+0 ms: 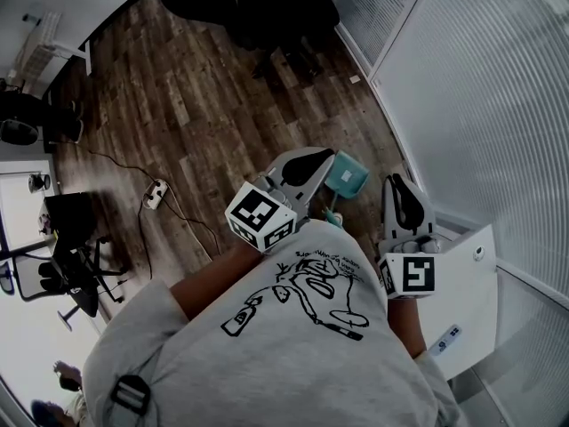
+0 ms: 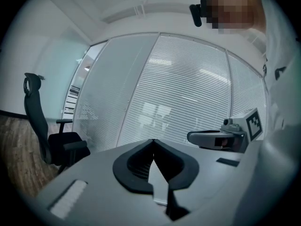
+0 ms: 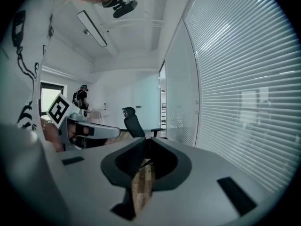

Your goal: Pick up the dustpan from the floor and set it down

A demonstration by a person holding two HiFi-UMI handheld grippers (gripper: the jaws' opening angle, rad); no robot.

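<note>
The teal dustpan (image 1: pixel 347 174) lies on the wood floor (image 1: pixel 196 105), close to the glass wall (image 1: pixel 480 87) with its blinds. In the head view it shows between the two grippers. The left gripper (image 1: pixel 322 158) has its jaws pressed together, with nothing between them. The right gripper (image 1: pixel 398 183) is the same — tips meeting, empty. Both point roughly level across the room, out from the person's grey T-shirt (image 1: pixel 293 345).

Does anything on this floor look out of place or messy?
A white power strip lies mid-floor, its thin cable trailing loosely across the wooden floor. A teal plastic dustpan sits by the ribbed glass wall. Nothing looks spilled or broken.
</note>
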